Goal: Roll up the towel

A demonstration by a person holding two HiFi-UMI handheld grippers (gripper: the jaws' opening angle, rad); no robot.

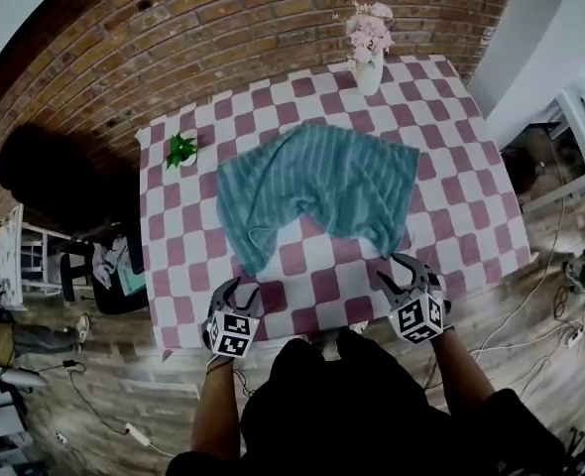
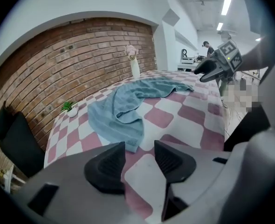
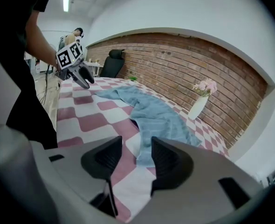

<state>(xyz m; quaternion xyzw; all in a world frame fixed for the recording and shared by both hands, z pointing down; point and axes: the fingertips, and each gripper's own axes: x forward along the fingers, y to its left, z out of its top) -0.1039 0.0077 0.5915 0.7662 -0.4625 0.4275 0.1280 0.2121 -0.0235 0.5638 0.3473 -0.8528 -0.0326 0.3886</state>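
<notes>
At the near edge of the checked table (image 1: pixel 451 181), the left gripper (image 1: pixel 241 288) and right gripper (image 1: pixel 396 271) hover with jaws apart and nothing between them. Each carries a cube of black-and-white square markers. The teal striped towel (image 1: pixel 317 181) lies rumpled mid-table, its near right corner seemingly just short of the right gripper. Far left sits a small plant (image 1: pixel 180 150), and at the far edge stands a vase (image 1: pixel 369 72) of pink flowers.

You face a red brick wall (image 1: pixel 223 38). Pink-and-white checkered table (image 1: pixel 451 167) stands against it; white vase of pink flowers (image 1: pixel 369 75) at its far edge, small green plant (image 1: pixel 180 151) far left. Black chair (image 1: pixel 45 172) to your left. Wood floor (image 1: pixel 530 266) with cables (image 1: pixel 530 305). Ceiling strip lights (image 2: pixel 226 5) on.
</notes>
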